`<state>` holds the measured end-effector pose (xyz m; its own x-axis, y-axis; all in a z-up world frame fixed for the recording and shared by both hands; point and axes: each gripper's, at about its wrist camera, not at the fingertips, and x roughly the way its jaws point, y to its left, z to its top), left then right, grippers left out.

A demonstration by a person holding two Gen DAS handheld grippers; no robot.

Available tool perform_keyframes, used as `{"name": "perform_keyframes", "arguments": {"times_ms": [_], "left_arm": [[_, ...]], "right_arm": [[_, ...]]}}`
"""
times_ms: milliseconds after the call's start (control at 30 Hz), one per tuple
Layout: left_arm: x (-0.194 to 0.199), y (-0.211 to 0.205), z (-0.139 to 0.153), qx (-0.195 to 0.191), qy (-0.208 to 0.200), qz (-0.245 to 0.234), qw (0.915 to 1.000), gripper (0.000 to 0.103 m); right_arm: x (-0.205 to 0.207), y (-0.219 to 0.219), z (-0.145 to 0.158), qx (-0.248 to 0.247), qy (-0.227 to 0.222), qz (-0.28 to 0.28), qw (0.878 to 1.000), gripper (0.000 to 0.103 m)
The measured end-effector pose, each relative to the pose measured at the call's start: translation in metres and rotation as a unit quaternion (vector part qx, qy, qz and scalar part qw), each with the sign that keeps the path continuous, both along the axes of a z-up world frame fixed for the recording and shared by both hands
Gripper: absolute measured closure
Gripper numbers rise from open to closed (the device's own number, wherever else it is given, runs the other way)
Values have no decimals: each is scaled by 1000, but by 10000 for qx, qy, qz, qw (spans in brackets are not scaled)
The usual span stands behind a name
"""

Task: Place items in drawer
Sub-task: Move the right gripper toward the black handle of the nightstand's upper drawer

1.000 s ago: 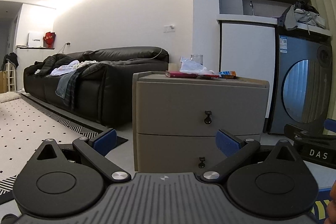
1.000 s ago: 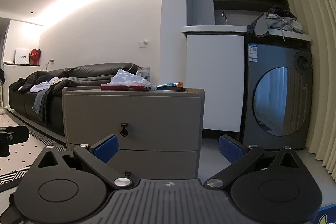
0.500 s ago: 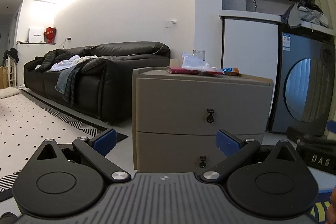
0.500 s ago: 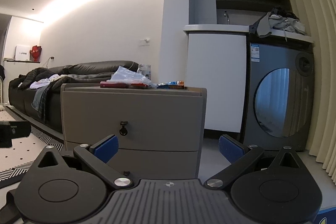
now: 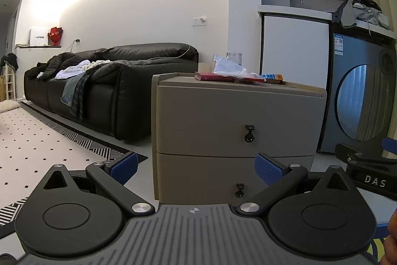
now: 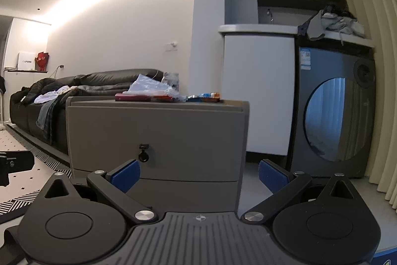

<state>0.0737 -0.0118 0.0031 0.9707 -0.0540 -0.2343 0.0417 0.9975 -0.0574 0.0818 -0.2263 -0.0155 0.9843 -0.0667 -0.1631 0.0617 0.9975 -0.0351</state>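
Left gripper [image 5: 196, 167]: fingers are spread wide and nothing is held.
Right gripper [image 6: 199, 175]: fingers are spread wide too, and nothing is held.
Cabinet [image 5: 238, 126]: it is seen ahead of both pairs of fingers, apart from them.
Top drawer [image 5: 211, 121]: it is shut, with its ring pull [image 5: 249, 136] seen above and between the left fingers.
Bottom drawer [image 5: 198, 175]: it is shut as well, right between the left fingertips.
Items: a red book [image 5: 214, 77], a clear bag [image 5: 228, 66], a jar [image 5: 233, 58] and a small blue-orange pack [image 5: 272, 77] are seen on top of the cabinet, above the fingers, not in a drawer.
Stage: more items may be waiting to go in, or these may be extras.
Doing it well: if a drawer is opened, the small ring should be pinched in the middle and pulled straight, slowly.
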Motion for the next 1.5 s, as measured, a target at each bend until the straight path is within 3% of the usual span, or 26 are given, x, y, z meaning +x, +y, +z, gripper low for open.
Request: {"name": "perform_keyframes", "arguments": {"times_ms": [433, 667, 1300, 1500], "left_arm": [[29, -3, 6, 19, -21, -35, 10000, 0], [44, -6, 10, 86, -24, -68, 9999, 0], [84, -10, 24, 416, -158, -198, 9988, 0], [98, -8, 34, 247, -178, -274, 9992, 0]], "right_arm": [[32, -7, 0, 296, 83, 49, 9995, 6], [53, 1, -6, 84, 135, 79, 9998, 7], [104, 19, -10, 80, 171, 223, 9996, 13], [116, 23, -11, 62, 192, 240, 9995, 15]]}}
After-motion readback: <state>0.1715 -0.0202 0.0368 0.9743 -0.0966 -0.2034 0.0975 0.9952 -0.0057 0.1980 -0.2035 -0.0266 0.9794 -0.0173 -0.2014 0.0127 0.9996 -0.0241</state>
